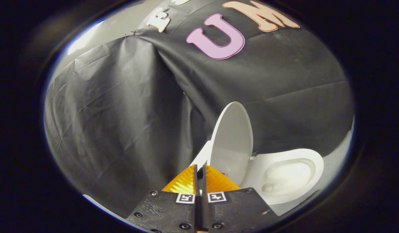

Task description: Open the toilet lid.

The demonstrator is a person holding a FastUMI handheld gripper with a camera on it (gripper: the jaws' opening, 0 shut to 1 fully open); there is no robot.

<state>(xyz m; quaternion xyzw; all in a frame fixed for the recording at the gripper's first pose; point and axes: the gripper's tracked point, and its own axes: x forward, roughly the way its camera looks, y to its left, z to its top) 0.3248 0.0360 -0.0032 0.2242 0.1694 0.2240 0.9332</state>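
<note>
Wrinkled black cloth (121,106), the booth's wall, fills the upper and left parts of the frame, with a pale strip of bare wall (121,26) showing above it at the upper left. At the lower right sits the white toilet (311,181), its seat ring (316,161) and bowl (287,178) uncovered. The toilet lid (233,139) stands raised, close to upright, its pale inner face turned toward the bowl and its back toward the cloth. The gripper (199,171) shows at bottom centre with its two fingers pressed together, clenched on nothing, only a thin dark seam between them. The lid rises just beyond the fingertips and slightly to their right, apart from them; nothing stands between fingers and lid.
</note>
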